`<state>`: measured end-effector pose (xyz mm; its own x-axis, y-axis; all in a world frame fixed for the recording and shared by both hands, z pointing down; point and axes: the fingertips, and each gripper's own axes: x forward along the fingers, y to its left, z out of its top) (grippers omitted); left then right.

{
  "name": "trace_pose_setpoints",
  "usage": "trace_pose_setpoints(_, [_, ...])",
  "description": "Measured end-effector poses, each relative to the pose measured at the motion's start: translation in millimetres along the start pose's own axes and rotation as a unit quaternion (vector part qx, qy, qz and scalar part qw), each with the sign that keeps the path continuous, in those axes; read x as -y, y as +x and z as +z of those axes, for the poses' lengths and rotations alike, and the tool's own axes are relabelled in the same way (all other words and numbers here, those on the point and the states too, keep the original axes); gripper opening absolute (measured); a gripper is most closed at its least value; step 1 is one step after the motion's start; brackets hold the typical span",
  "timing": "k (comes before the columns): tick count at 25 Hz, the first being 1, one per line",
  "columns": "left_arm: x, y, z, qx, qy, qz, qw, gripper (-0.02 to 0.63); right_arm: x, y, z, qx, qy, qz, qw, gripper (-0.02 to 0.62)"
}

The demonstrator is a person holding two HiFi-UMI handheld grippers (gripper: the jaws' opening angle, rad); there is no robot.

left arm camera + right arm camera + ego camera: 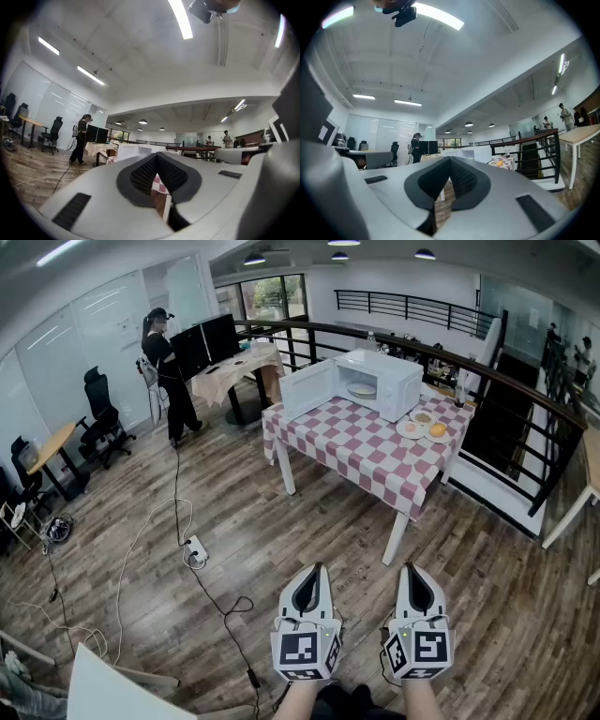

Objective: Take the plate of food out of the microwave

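A white microwave [372,382] stands on a table with a red-and-white checked cloth [361,448], its door [308,390] swung open to the left. Inside it sits a plate of food [362,390]. My left gripper [309,580] and right gripper [413,582] hang side by side low in the head view, far short of the table, both shut with nothing between the jaws. In the left gripper view the left gripper [157,159] points level at the microwave [133,151]. The right gripper [450,165] points level toward the same table [504,163].
Two plates of food [424,424] lie on the table right of the microwave. A person [169,376] stands by a desk with monitors [206,345]. Cables and a power strip [195,552] lie on the wood floor. A black railing [525,418] runs behind the table.
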<state>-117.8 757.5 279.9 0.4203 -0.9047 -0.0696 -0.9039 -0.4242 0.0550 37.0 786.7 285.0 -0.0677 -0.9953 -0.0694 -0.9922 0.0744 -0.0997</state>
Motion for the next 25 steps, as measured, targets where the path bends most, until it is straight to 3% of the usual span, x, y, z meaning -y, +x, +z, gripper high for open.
trace_pose_setpoints(9, [5, 8, -4, -0.003, -0.006, -0.002, 1.0, 0.015, 8, 4, -3, -0.004, 0.001, -0.005, 1.0, -0.006])
trace_pose_setpoints(25, [25, 29, -20, -0.017, -0.007, 0.011, 0.9998, 0.015, 37, 19, -17, -0.013, 0.028, 0.026, 0.999, -0.005])
